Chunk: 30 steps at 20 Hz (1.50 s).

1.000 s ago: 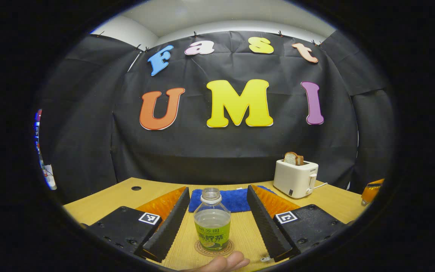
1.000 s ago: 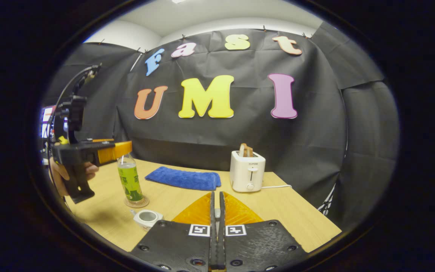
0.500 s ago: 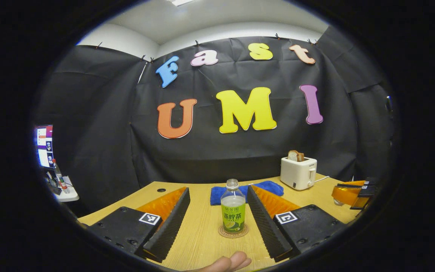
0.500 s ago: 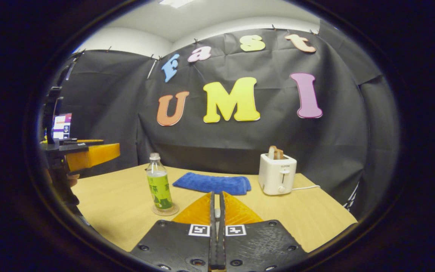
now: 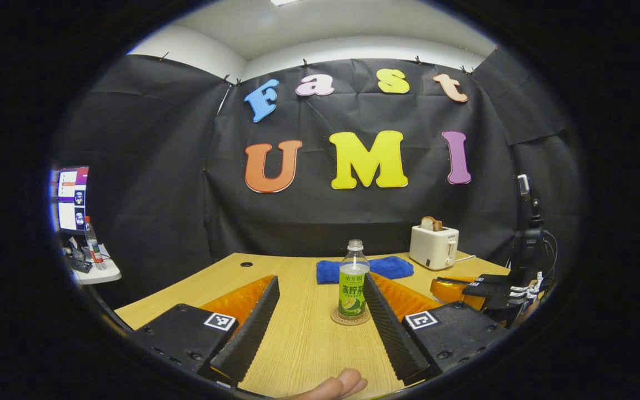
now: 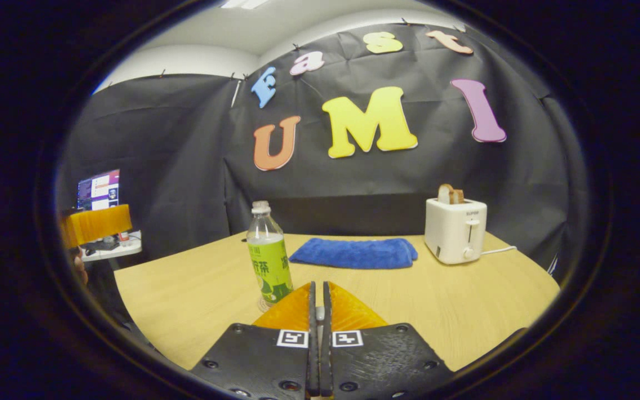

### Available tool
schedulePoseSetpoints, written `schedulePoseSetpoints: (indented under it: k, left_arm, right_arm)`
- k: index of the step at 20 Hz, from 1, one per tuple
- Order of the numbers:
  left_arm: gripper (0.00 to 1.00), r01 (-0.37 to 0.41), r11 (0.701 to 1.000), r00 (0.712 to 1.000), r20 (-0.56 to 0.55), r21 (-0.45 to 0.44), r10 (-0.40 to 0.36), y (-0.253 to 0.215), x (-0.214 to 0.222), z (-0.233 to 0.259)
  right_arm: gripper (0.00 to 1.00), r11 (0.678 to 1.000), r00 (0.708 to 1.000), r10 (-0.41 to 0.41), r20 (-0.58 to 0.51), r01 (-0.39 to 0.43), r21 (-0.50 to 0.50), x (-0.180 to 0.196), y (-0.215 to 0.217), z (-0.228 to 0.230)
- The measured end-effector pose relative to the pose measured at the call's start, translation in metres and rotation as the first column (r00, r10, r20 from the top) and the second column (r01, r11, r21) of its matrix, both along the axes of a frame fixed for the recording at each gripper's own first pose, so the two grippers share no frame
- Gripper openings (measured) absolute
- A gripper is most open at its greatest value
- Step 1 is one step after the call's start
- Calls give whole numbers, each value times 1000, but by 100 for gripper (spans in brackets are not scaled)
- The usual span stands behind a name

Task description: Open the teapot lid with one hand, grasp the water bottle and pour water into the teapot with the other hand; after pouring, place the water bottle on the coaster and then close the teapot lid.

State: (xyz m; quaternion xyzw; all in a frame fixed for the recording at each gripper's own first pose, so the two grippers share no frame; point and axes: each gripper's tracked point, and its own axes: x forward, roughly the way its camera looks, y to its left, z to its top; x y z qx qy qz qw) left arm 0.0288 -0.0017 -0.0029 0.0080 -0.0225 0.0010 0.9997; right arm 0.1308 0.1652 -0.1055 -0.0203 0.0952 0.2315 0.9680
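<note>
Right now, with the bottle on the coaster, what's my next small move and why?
Probably tip the right hand-held gripper down to find the teapot and close its lid. The water bottle stands upright on the coaster, and the left hand-held gripper is open, apart from it.

We see a white toaster (image 6: 455, 231) with bread (image 6: 449, 194) in its slot on the wooden worktop (image 6: 198, 300), a folded blue towel (image 6: 355, 253) beside it, and a side table (image 5: 96, 273) carrying a monitor (image 5: 68, 199).
</note>
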Motion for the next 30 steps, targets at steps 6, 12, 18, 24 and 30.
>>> schedulePoseSetpoints:
  k: [6,12,18,24,30]
  left_arm:
    - [95,-18,1000,1000,-9,-8,18,18,-3,1]
    - [95,-15,999,1000,-27,-38,13,22,-1,-3]
    - [95,6,1000,999,-38,-16,-6,16,0,-8]
    - [95,6,1000,999,-36,5,-5,12,1,-9]
    - [95,12,1000,999,-37,-12,-12,12,-1,-8]
  right_arm:
    - [1,998,997,-42,-62,44,37,10,3,-19]
    - [1,998,995,-55,-80,57,19,20,9,-27]
    - [2,998,995,-61,-74,61,0,26,11,-31]
    - [5,998,993,-55,-104,58,28,24,12,-34]
    - [34,996,994,-77,-76,80,34,17,11,-16]
